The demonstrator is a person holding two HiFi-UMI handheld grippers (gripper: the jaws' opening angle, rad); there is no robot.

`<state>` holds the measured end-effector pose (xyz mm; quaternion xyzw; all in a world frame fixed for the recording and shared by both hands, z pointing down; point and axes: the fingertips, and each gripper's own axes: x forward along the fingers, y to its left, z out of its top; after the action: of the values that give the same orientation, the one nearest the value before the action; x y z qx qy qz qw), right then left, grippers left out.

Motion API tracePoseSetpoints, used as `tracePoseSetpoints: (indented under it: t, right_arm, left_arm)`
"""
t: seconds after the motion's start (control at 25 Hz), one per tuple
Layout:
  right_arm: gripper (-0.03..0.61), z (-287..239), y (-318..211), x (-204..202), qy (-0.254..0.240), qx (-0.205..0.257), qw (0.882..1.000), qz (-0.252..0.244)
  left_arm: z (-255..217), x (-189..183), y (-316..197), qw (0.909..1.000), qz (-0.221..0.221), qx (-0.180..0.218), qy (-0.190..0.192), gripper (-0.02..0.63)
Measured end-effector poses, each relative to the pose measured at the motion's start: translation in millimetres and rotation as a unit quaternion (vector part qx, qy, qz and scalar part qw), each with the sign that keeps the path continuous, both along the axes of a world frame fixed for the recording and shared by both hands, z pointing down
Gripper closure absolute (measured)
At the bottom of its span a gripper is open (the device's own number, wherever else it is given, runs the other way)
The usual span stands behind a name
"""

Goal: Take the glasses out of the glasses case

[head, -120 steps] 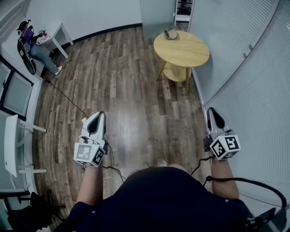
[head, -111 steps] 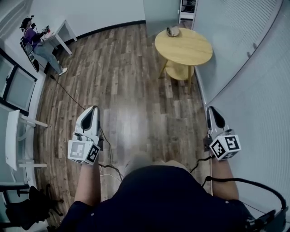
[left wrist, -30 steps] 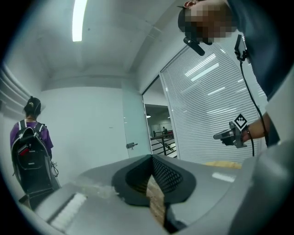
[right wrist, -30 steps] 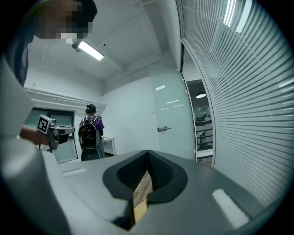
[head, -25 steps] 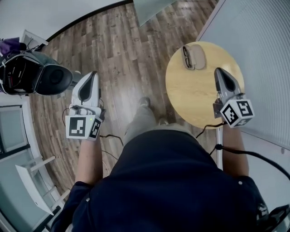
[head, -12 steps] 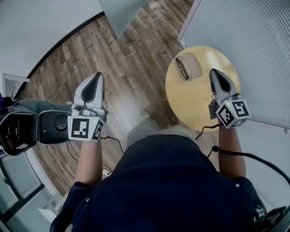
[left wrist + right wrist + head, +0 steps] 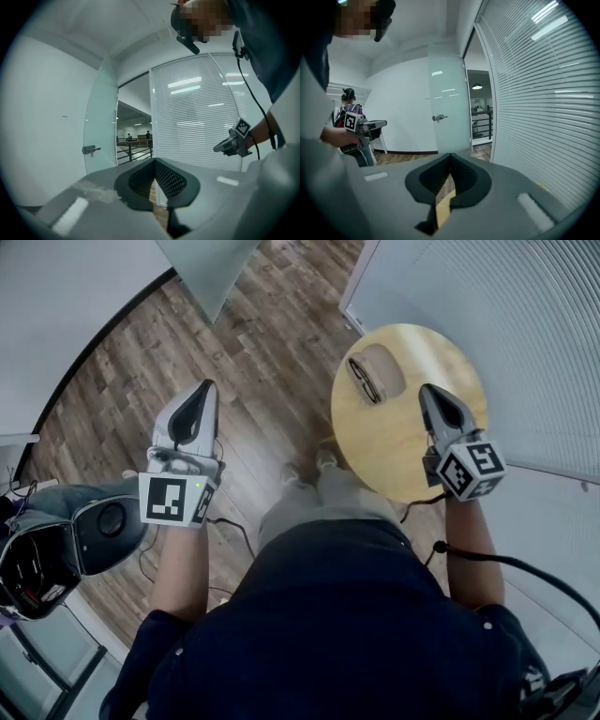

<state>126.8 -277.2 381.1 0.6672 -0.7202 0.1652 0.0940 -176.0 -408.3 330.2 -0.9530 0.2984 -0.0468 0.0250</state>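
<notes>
A beige glasses case (image 7: 385,368) lies on the far left part of a round wooden table (image 7: 409,442), and dark-framed glasses (image 7: 361,381) rest along its left side. My right gripper (image 7: 427,390) hovers over the table, a short way right of the case and nearer to me, its jaws shut on nothing (image 7: 450,155). Out over the wooden floor, well left of the table, my left gripper (image 7: 207,386) is held with its jaws also shut and empty (image 7: 154,161). Neither gripper view shows the case.
A glass wall with blinds (image 7: 525,324) curves behind the table. A dark chair with gear (image 7: 56,554) stands at the lower left. A frosted glass door (image 7: 450,108) is ahead. Cables trail from both grippers.
The person has walked across the room up to the round table. The right gripper now hangs over the tabletop near the case. Both grippers stayed shut.
</notes>
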Motion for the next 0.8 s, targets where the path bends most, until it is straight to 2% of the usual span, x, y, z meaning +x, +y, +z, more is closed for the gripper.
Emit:
tracePoseSetpoints:
  t: [0.28,0.56,0.6,0.68,0.8]
  right_arm:
    - [0.569,45,-23,15,-0.001,-0.037,0.999,-0.020]
    - [0.566,127,-48,23,-0.023,-0.089,0.994,-0.058]
    - [0.561,139,-50,22,-0.029,-0.098,0.993,-0.067]
    - [0.497,165,-52,19,-0.041,-0.118,0.989,-0.080]
    - [0.494,200,-53,25,-0.033,-0.141,0.986,-0.086]
  left_arm:
    - [19,24,-18,0.9999,-0.009,-0.011,-0.002,0.609]
    - [52,63,-39,0.9989,-0.003,-0.029,-0.037,0.609]
    - [57,68,-40,0.9986,0.000,-0.033,-0.041,0.609]
    - [71,77,-41,0.9976,0.007,-0.047,-0.049,0.609]
    - [92,92,-37,0.9955,0.022,-0.064,-0.067,0.609]
